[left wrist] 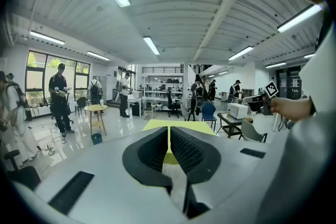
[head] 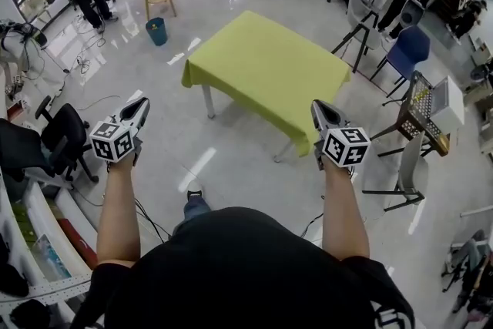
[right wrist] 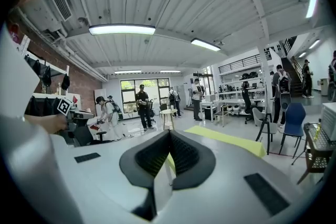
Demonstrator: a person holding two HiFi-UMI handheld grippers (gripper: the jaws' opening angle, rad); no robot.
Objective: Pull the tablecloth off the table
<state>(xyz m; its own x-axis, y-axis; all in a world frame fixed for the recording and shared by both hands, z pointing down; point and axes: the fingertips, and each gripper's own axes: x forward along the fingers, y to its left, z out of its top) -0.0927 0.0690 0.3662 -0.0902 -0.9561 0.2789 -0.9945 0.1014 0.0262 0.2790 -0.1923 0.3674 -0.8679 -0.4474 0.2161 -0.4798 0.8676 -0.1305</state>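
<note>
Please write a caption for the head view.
Left gripper and right gripper, both shut, held before the green tablecloth.

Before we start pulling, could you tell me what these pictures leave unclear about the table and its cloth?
- Top of the table: head view, wholly covered by the tablecloth.
- Its far legs: head view, hidden under the cloth.
- The cloth's nearest corner: head view, partly behind the right gripper.
- Most of the cloth: left gripper view, blocked by the left gripper itself.
</note>
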